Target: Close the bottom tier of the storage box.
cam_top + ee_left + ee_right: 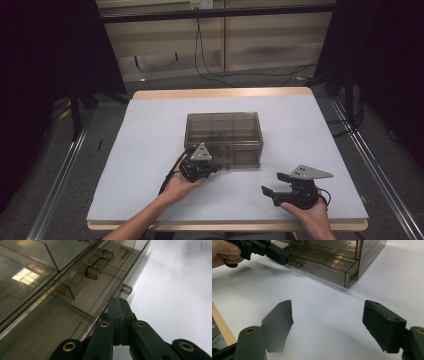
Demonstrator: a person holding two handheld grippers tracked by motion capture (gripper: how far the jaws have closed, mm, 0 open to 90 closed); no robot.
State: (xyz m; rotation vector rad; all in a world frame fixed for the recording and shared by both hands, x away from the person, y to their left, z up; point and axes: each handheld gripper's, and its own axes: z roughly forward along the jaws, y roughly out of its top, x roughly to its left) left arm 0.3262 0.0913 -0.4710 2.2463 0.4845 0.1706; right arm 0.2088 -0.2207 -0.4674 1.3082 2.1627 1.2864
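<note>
A smoky see-through plastic drawer box [223, 131] stands in the middle of the white table. My left gripper [219, 169] is shut, its tips against the box's low front at the left. In the left gripper view the closed jaws [119, 302] end just short of a small round knob [126, 289] on the bottom drawer, and nothing shows between them. Other knobs [91, 271] sit higher on the box [37, 277]. My right gripper [272, 184] rests open near the front right of the table, apart from the box [332, 262]. Its jaws [328, 306] hold nothing.
The white tabletop [310, 130] has a wooden rim [220, 93] at the far edge. Bare white surface [324, 297] lies between the right gripper and the box. Cables [210, 70] trail on the floor behind. A dark stand [75, 110] is left of the table.
</note>
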